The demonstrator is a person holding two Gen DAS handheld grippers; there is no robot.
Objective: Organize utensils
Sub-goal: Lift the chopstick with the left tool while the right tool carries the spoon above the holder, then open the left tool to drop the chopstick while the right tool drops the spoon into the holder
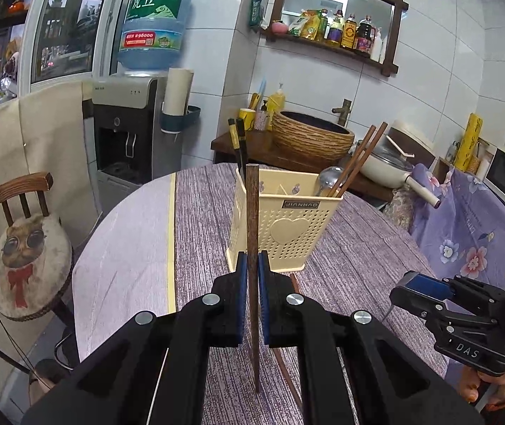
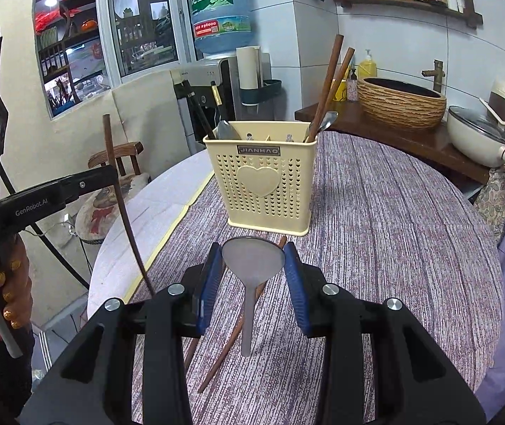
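A cream perforated utensil holder (image 1: 280, 226) stands on the purple-clothed table; it also shows in the right wrist view (image 2: 266, 184). It holds brown chopsticks (image 2: 330, 85), black chopsticks (image 2: 199, 109) and spoons. My left gripper (image 1: 251, 265) is shut on a brown chopstick (image 1: 252, 219), held upright in front of the holder; the chopstick also shows in the right wrist view (image 2: 117, 184). My right gripper (image 2: 254, 265) is shut on a metal spoon (image 2: 252, 262), bowl up, above the table. Two brown chopsticks (image 2: 224, 350) lie on the cloth beneath it.
A chair (image 1: 25, 248) with an owl cushion stands left of the table. A water dispenser (image 1: 128, 127), a woven basin (image 1: 310, 134) and a white pan (image 2: 479, 138) are behind the table. The table edge (image 2: 153, 212) runs along the left.
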